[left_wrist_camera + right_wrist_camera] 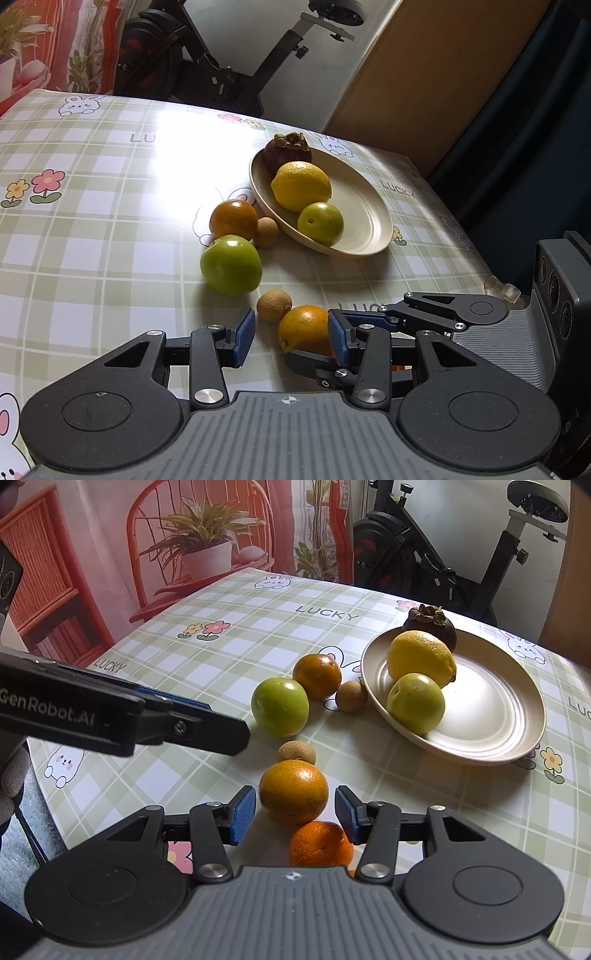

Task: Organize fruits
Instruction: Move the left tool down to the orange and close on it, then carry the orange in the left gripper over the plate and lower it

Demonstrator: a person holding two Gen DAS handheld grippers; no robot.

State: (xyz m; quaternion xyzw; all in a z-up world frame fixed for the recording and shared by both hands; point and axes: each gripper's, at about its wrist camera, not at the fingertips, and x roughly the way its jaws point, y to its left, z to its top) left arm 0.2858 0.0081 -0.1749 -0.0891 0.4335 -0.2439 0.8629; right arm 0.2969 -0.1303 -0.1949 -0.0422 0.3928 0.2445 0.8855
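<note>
Fruits lie mid-tabletop (258, 635) beside our cream round plate (517, 716) holding yellow lemon (421, 657); our right tongs (295, 814), spread, straddle a speckled orange (293, 792); our left tongs (291, 334) spread, pinching nothing.

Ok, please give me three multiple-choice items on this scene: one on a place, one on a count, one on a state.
1. Where is the lemon? A on the plate; B on the tablecloth; C in a gripper.
2. Fruits on the plate? A two; B three; C five.
3. The right gripper is: A shut on a lemon; B open; C shut on a longan.
1 A: it rests in the plate. 2 B: mangosteen, lemon, green fruit. 3 B: pads apart, gripping nothing.
</note>
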